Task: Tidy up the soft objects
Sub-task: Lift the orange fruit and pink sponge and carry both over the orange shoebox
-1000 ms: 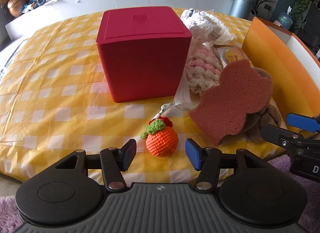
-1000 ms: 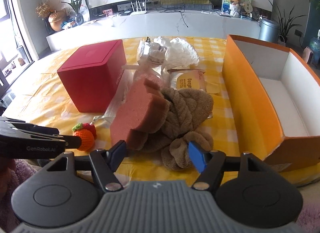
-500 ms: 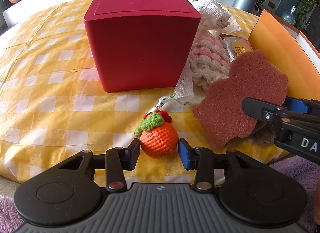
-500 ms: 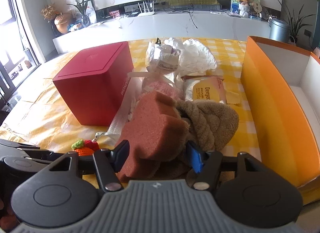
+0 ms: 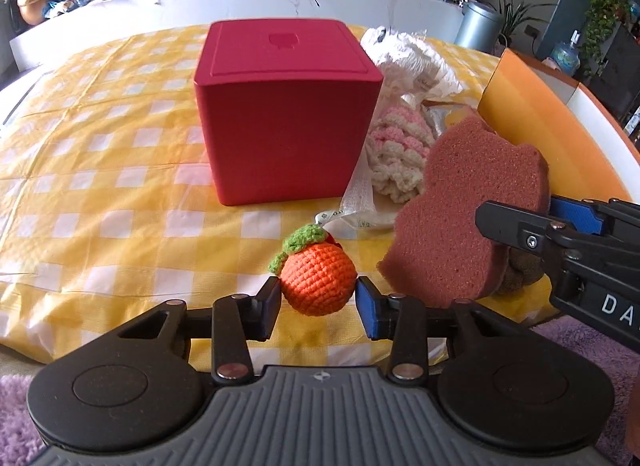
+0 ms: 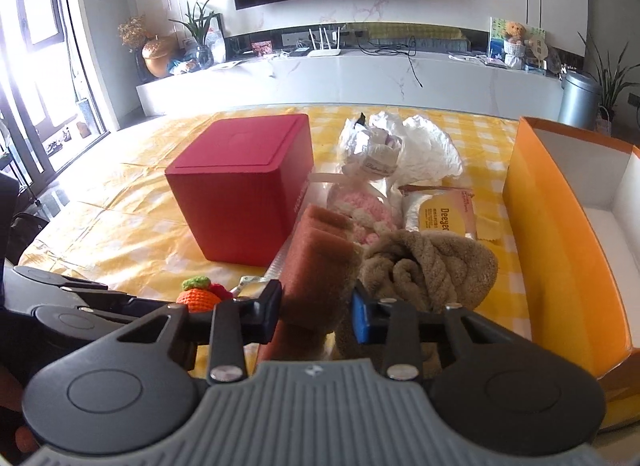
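Two soft things grabbed, nothing put away yet. Left gripper [image 5: 318, 300], low in the middle of its view, pinching the little orange crochet fruit [image 5: 318, 282] from both sides, lifted just off the yellow checked tablecloth [image 5: 100, 193]. Right gripper [image 6: 316, 314], jaws closing on the brown-pink sponge [image 6: 320, 262], pads pressing its two flat faces; sponge also seen at the right of the left view, tipped up off the pile. Orange box [image 6: 560, 234] at the right edge, open on top, white inside, and bare as far as can be seen. Probably the home for the soft things, so both loads yet to be carried over and dropped in. Left on the cloth: brown fuzzy towel [image 6: 432, 266] just beside the sponge, pink and white crochet piece [image 5: 400, 153] behind it, white crinkly bag [image 6: 400, 145], wipes packet [image 6: 440, 213]. Closed red box [image 5: 286, 105] in the middle, untouched. Most of the tidying not done.
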A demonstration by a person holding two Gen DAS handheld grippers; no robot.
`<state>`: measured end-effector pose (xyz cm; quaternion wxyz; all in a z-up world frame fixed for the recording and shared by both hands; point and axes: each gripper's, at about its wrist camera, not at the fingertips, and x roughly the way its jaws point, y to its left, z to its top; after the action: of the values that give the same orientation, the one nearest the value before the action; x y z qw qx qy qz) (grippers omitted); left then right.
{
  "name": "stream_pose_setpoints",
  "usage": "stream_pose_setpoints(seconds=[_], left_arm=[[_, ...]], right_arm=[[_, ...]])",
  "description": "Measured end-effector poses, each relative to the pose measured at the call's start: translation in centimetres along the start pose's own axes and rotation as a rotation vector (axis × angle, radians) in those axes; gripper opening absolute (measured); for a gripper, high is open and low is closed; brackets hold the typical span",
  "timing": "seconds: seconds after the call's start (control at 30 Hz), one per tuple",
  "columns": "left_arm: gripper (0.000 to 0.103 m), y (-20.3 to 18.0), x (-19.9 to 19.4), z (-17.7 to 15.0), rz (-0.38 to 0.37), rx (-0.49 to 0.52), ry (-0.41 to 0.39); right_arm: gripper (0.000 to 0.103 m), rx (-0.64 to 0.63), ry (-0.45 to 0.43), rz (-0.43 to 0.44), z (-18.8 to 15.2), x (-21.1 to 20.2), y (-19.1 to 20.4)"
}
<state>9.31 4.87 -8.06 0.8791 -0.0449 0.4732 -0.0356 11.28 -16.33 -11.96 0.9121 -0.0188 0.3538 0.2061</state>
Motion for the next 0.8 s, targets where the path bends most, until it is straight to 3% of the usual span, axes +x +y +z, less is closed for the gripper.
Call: stream_pose_setpoints(seconds=[0.4, 0.67, 0.8], left_arm=[[0.046, -5.0, -6.3, 1.8, -0.060, 0.100, -0.119], [0.046, -10.8, -8.0, 5.4, -0.195, 0.194, -0.155], [0.046, -15.1, -7.5, 7.6, -0.262, 0.287, -0.152]], right_arm=[[0.034, -0.003, -0.121, -0.069, 1.1, -7.0, -2.0], [0.034, 0.002, -0.220, -0.177, 3.4, -12.5, -6.7], [0.034, 0.019, -0.244, -0.237, 4.8, -14.2, -9.8]])
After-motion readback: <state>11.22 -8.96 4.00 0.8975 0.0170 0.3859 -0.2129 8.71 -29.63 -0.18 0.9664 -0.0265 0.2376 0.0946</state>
